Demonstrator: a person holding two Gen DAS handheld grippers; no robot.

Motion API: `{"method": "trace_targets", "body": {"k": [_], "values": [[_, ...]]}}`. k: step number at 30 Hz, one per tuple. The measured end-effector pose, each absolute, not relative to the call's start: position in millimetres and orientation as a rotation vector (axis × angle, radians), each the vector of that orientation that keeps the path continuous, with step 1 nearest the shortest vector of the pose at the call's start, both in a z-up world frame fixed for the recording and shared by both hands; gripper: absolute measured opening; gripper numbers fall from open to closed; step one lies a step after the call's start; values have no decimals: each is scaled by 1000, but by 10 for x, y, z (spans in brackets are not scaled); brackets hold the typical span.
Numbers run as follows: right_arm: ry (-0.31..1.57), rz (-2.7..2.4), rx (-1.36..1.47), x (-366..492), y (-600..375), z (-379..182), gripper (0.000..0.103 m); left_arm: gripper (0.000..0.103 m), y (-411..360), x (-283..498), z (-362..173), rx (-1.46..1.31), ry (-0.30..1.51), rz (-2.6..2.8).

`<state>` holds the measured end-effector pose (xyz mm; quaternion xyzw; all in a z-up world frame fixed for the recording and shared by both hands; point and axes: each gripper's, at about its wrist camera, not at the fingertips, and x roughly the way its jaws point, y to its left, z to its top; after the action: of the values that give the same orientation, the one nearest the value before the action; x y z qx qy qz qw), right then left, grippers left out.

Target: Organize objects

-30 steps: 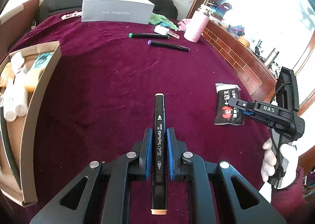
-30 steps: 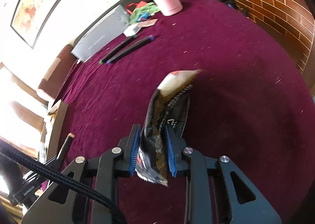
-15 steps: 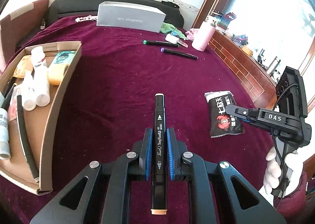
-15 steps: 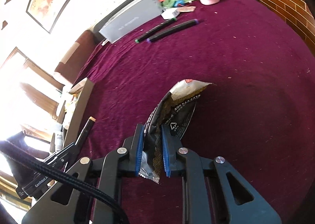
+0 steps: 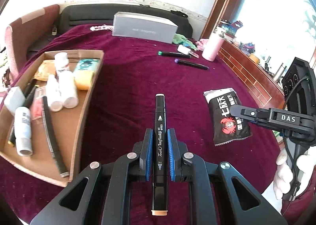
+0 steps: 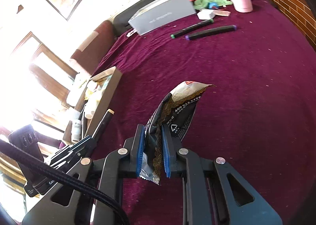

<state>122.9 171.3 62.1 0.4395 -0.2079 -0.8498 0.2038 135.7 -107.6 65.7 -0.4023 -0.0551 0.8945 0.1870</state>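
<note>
My left gripper (image 5: 159,136) is shut on a black marker (image 5: 159,118) that points forward, held above the maroon cloth. A cardboard box (image 5: 86,94) lies to its left, holding white bottles (image 5: 65,86), pens and packets. My right gripper (image 6: 152,132) is shut on a black snack packet (image 6: 177,110) and holds it above the cloth. In the left wrist view the right gripper (image 5: 237,111) holds that packet (image 5: 223,116) at the right. The box (image 6: 106,94) and my left gripper (image 6: 86,142) with its marker (image 6: 103,122) show at the left of the right wrist view.
Two more markers, green-capped (image 5: 173,54) and purple-capped (image 5: 191,64), lie far across the cloth. A grey box (image 5: 144,27), a pink bottle (image 5: 212,49) and a green rag (image 5: 181,39) stand at the back. A wooden ledge (image 5: 246,67) runs along the right.
My left gripper has pulled back and swung so the cardboard box shows more fully at its left. My right gripper has carried the packet leftward toward the box.
</note>
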Motion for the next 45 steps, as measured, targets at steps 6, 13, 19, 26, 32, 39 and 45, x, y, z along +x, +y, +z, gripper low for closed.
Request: {"method": "trace_targets", "body": {"k": [6, 13, 19, 26, 32, 39, 45], "values": [[-518, -2326, 1204, 1207, 1410, 729, 15, 12, -1290, 1360, 681, -1138, -163, 2578], [-438, -2258, 1166, 1109, 929, 875, 15, 12, -1634, 1308, 730, -1141, -166, 2669], [-375, -2190, 1142, 989, 450, 964, 15, 12, -1989, 1193, 731, -1160, -172, 2733], [-350, -2099, 1140, 827, -78, 969, 15, 12, -2520, 1091, 731, -1191, -208, 2820], [-339, -2043, 1164, 697, -401, 907, 15, 12, -2920, 1000, 652, -1242, -232, 2876], [-256, -1997, 1226, 646, -741, 704, 15, 12, -3019, 798, 481, -1313, -220, 2848], [-188, -1985, 1275, 609, -900, 528, 15, 12, -2973, 707, 448, -1319, -213, 2821]]}}
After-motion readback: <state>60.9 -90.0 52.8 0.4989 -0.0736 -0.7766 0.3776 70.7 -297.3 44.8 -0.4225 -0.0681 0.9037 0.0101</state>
